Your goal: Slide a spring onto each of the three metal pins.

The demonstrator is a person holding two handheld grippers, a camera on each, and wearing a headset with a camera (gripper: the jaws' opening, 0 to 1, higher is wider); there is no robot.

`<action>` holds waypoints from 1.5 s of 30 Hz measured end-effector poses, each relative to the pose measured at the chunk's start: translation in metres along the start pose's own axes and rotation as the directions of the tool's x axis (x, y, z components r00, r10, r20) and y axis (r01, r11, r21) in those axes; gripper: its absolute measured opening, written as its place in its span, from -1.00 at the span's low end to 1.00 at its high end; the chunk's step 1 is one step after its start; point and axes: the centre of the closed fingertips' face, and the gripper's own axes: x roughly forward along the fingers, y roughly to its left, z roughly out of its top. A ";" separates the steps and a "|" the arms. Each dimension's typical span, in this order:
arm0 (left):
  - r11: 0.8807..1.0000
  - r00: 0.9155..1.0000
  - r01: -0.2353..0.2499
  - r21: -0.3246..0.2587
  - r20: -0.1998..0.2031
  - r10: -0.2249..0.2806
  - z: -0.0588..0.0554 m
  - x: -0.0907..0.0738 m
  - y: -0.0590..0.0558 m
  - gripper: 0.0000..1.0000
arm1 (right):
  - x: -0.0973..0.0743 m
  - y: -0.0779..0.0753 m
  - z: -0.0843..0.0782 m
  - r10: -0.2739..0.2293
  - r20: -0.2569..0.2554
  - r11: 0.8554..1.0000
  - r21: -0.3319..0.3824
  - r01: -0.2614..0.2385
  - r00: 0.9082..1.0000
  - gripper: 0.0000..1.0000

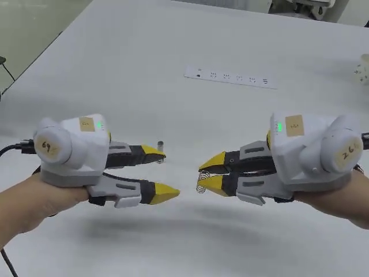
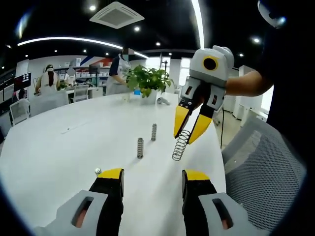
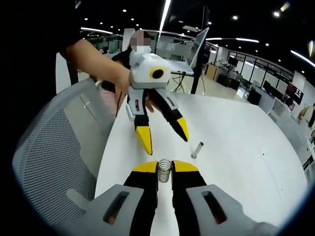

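Hands are holding the two grippers low over the white table in the head view, tips facing each other. The right gripper is pinching a small coil spring between its yellow tips, the coil poking out toward the other tool. The left gripper is standing with its jaws spread and nothing between them. A bare pin is standing upright on the table just beyond its upper tip, and a power strip is lying well behind.

In the left gripper view, the right gripper is dangling the spring by its top few turns, the rest hanging free above the table. Behind it, two sprung pins are standing near each other, each already wearing its coil.

In the right gripper view, the spring is showing end-on as a ring clamped between the jaws. The bare pin is standing on the table a little past it and to the right, the wide-open left gripper is hanging beyond, and a mesh chair is sitting beside the table.

That spring looks feather-light and bouncy. I would expect it to flick away or squash under a hard squeeze, so gripping the upper turns is sensible, keeping the lower mouth clear for the pin. The pin looks slim and easy to knock over.
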 end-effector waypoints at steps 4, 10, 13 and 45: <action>0.999 0.999 -0.049 -0.014 0.018 0.049 0.000 -0.010 0.011 0.00 | -0.001 -0.002 -0.002 -0.011 0.009 1.000 0.022 0.011 1.000 -0.86; 0.995 0.995 -0.097 -0.033 0.033 0.098 -0.001 -0.021 0.020 0.30 | -0.002 -0.004 -0.006 -0.026 0.004 0.999 0.034 0.026 1.000 -0.86; 0.991 0.992 -0.120 -0.051 0.045 0.122 -0.004 -0.025 0.024 0.50 | -0.002 -0.005 -0.008 -0.030 -0.001 0.999 0.031 0.030 1.000 -0.86; 0.967 0.973 -0.211 -0.143 0.067 0.222 -0.020 -0.053 0.035 0.96 | 0.005 -0.004 -0.023 -0.037 -0.032 0.999 0.037 0.038 0.999 -0.86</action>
